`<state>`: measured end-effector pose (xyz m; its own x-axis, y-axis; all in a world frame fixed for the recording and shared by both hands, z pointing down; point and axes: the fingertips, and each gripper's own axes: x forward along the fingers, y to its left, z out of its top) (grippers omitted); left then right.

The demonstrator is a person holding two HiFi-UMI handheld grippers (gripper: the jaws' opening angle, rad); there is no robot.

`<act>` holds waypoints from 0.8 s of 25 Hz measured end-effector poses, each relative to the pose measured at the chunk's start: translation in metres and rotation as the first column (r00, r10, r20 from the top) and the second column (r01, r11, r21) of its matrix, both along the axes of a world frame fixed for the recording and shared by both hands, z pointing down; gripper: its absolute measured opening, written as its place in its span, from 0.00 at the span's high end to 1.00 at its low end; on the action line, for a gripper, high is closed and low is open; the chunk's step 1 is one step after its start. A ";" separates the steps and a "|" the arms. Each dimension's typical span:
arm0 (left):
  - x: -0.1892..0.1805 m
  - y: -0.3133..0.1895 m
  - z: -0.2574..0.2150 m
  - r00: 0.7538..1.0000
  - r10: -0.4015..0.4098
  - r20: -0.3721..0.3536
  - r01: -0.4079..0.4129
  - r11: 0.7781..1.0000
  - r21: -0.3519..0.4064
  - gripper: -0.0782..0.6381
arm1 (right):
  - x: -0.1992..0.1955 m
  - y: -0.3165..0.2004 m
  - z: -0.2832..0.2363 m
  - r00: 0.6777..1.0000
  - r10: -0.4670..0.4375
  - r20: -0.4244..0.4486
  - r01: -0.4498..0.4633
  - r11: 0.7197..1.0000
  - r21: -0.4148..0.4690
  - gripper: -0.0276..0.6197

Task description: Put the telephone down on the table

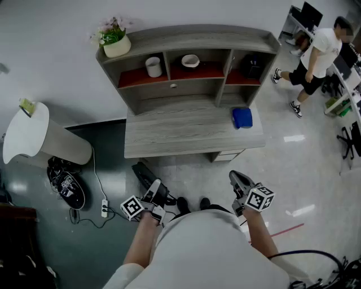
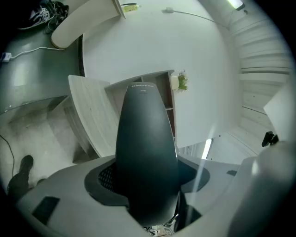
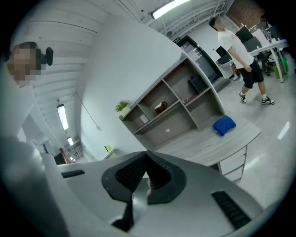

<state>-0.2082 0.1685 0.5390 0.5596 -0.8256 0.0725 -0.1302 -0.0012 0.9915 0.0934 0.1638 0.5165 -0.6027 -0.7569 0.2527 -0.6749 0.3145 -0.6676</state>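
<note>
The left gripper [image 1: 155, 193], jaws wide, gripped the telephone [image 2: 145, 152], its long axis pointing at the table [image 1: 186, 135] ahead, short of the table's front edge, while the right gripper [image 1: 239, 182] was closed and empty.

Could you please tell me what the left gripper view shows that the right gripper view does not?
Only the left gripper view: the dark telephone clamped in the left gripper, plus sneakers on the floor. Only the right gripper view: the right gripper, shut and empty, a blue cloth and a standing person. Both: the shelved desk and potted plant.
</note>
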 end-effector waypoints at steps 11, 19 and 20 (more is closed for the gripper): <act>0.007 0.008 0.000 1.000 -0.018 0.013 0.018 1.000 -0.004 0.46 | 0.007 0.002 0.003 1.000 -0.024 0.007 0.024 1.000 0.003 0.93; 0.017 0.017 0.003 0.998 -0.040 0.047 0.041 0.999 -0.025 0.46 | 0.026 0.005 0.005 0.999 -0.028 0.037 0.028 1.000 0.004 0.93; 0.018 0.018 0.004 0.997 -0.039 0.060 0.041 0.999 -0.026 0.46 | 0.030 0.005 0.006 0.999 -0.027 0.040 0.027 1.000 0.003 0.93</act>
<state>-0.1898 0.1862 0.5433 0.5200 -0.8446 0.1275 -0.1878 0.0325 0.9817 0.1229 0.1688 0.5230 -0.6326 -0.7407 0.2261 -0.6390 0.3343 -0.6928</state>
